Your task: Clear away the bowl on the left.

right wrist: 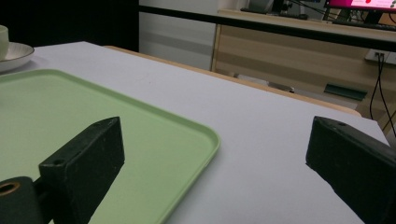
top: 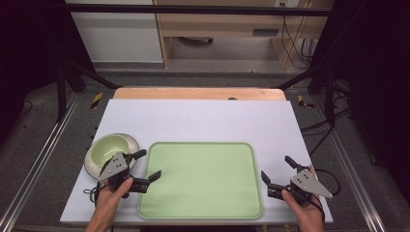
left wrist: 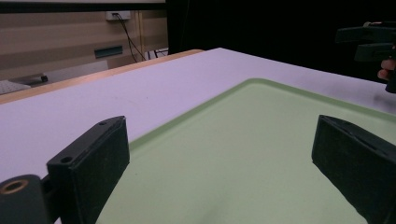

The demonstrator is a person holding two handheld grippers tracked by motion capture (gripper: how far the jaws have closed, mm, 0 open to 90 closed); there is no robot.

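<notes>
Tray point(top: 200, 181) bare, centred; left gripper point(top: 146, 166) gaping at left rim, right gripper point(top: 278, 170) gaping beside right rim.

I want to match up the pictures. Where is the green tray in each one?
High view: the green tray lies in the lower middle, between the two grippers.
Left gripper view: the tray spreads over the lower right, behind the black fingers.
Right gripper view: the tray covers the lower left.
Shared landmark: the white table top all around the tray.
</notes>
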